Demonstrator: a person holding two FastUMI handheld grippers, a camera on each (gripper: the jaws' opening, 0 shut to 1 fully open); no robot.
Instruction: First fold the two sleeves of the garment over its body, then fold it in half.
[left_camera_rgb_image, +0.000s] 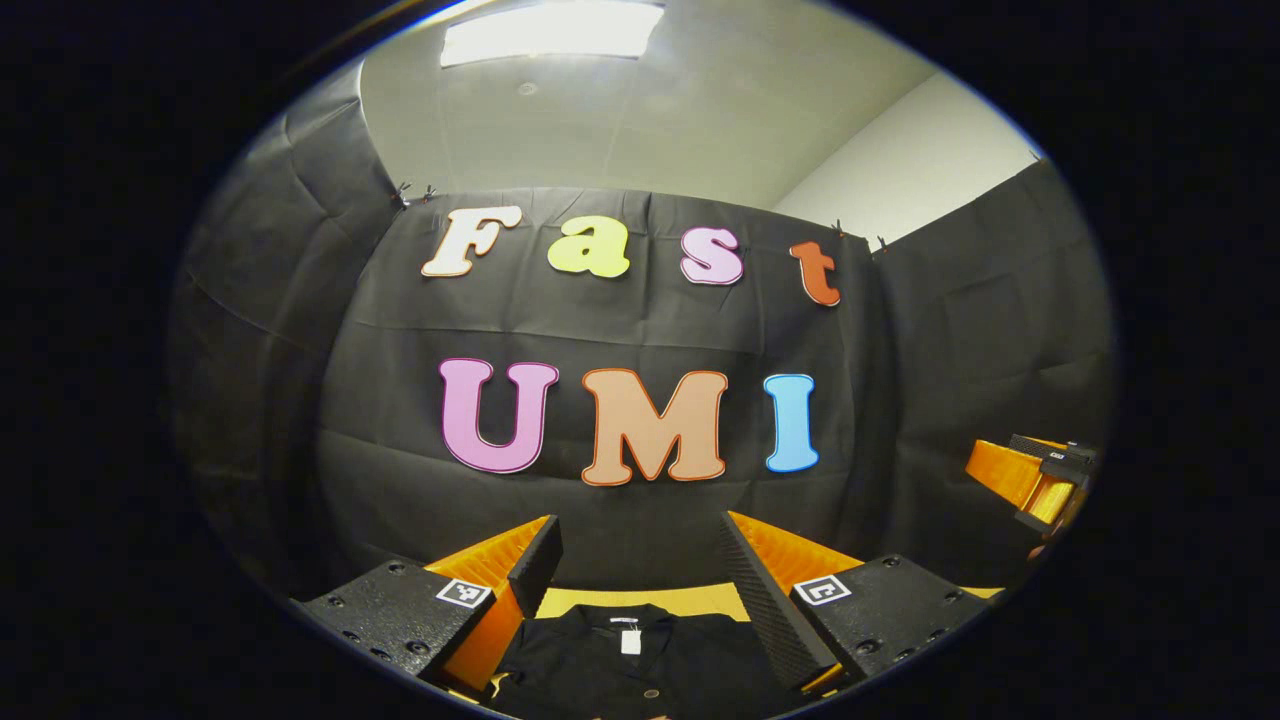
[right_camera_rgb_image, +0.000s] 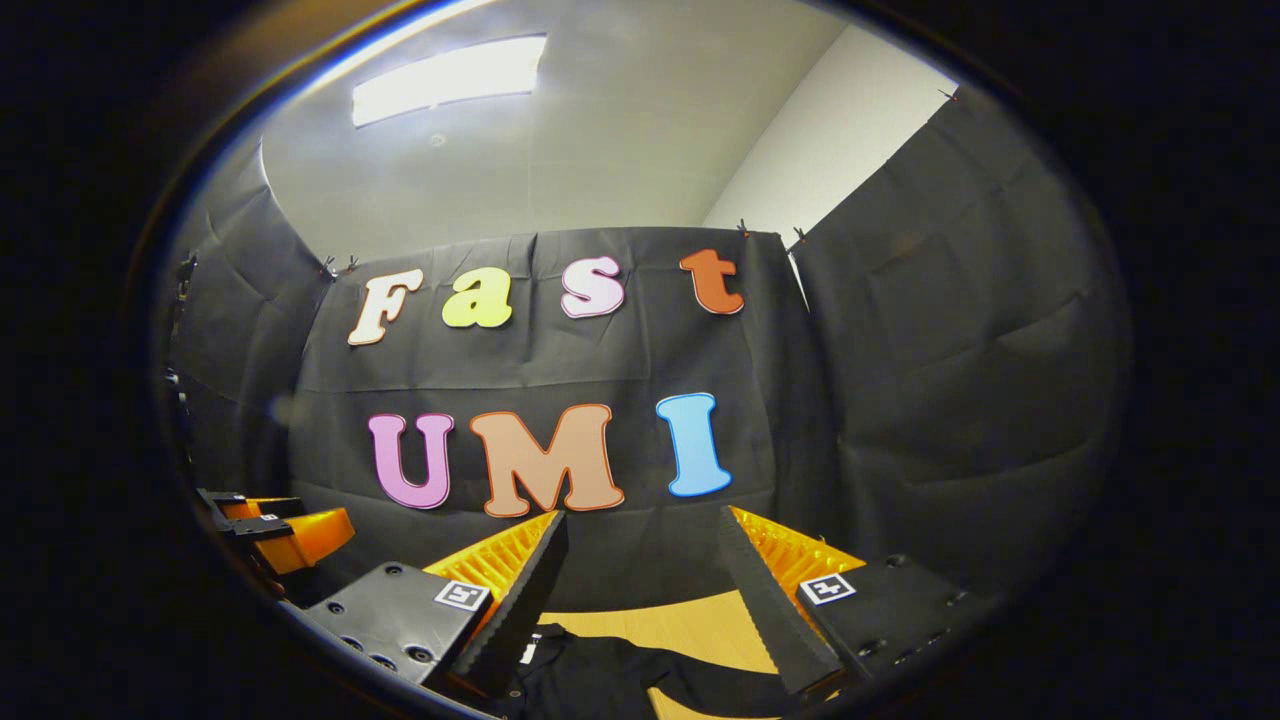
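A black garment (left_camera_rgb_image: 640, 655) with a white neck label lies on a yellow table (left_camera_rgb_image: 690, 600) below my left gripper (left_camera_rgb_image: 640, 545), whose fingers stand open above the collar, holding nothing. In the right gripper view the same black garment (right_camera_rgb_image: 610, 675) lies on the table (right_camera_rgb_image: 690, 620), a sleeve stretching to the right. My right gripper (right_camera_rgb_image: 640, 540) is open above it with nothing between its fingers. The right gripper (left_camera_rgb_image: 1040, 480) also shows far right in the left gripper view, and the left gripper (right_camera_rgb_image: 275, 530) shows at the far left of the right gripper view.
Black cloth walls close the booth at the back and on both sides. A white ceiling with a light panel (left_camera_rgb_image: 550, 30) is overhead. A strip of the yellow table runs between the garment and the back wall.
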